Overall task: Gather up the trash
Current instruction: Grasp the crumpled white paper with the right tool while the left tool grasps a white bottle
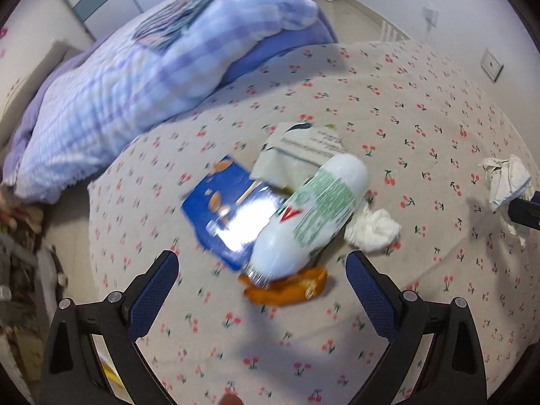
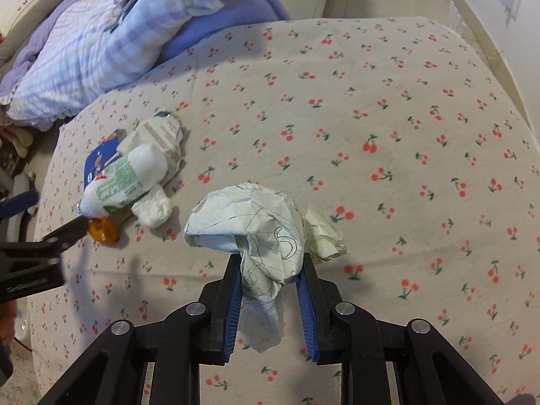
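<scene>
A pile of trash lies on the cherry-print bed (image 1: 388, 108): a white bottle with a green label (image 1: 310, 216), a blue snack wrapper (image 1: 219, 216), a torn paper package (image 1: 303, 148), orange peel (image 1: 290, 287) and a white tissue wad (image 1: 373, 229). My left gripper (image 1: 261, 271) is open just short of the bottle's neck and the peel. My right gripper (image 2: 270, 270) is shut on a crumpled sheet of paper (image 2: 249, 222) and holds it above the bed. The pile also shows in the right wrist view, with the bottle (image 2: 125, 179) at the left.
A blue checked quilt (image 1: 135, 77) is heaped at the far left of the bed. The bed's left edge drops to a cluttered floor (image 1: 20, 243). A wall with sockets (image 1: 491, 64) runs at the right.
</scene>
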Motion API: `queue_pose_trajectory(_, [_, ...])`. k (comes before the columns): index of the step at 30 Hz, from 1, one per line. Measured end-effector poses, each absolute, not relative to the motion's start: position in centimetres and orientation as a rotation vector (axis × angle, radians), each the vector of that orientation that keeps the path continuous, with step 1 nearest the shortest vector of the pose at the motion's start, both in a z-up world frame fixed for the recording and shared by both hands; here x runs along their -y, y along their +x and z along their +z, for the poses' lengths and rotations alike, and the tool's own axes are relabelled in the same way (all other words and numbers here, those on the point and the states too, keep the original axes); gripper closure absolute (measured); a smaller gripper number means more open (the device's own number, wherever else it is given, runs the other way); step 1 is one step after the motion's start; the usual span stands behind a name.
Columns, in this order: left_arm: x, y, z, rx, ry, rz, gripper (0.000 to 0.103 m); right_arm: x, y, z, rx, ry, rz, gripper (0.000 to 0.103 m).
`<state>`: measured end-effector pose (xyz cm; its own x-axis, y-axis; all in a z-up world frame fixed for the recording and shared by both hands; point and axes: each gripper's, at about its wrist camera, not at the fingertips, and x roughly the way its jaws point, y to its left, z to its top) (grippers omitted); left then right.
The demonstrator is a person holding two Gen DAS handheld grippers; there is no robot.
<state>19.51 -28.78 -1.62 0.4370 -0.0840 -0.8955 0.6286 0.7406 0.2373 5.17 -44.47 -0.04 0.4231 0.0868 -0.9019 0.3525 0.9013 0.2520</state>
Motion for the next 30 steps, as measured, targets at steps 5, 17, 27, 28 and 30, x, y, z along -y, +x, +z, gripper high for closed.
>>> queue_pose_trajectory(5, [31.5, 19.1, -2.6, -1.021, 0.697, -0.555, 0.024, 45.3, 5.1, -0.3, -1.138, 0.466, -0.177, 0.075])
queue_pose_trajectory(17, [31.9, 17.2, -4.0, -0.979, 0.782, -0.555, 0.044, 45.4, 4.5, 0.1, -1.129, 0.465, -0.176, 0.075])
queue_pose_trajectory(27, [27.7, 17.5, -3.3, -1.094, 0.483, -0.481, 0.055, 44.9, 4.0, 0.5, -1.119, 0.513, -0.142, 0.075])
queue_pose_trajectory(28, [27.0, 17.3, -3.3, -1.127, 0.445, -0.479, 0.056, 44.8, 4.0, 0.6, -1.117, 0.51, -0.143, 0.075])
queue_pose_trajectory(30, [26.0, 17.2, -3.8, -1.19, 0.397, -0.486, 0.064, 44.4, 4.0, 0.8, -1.115, 0.508, -0.138, 0.075])
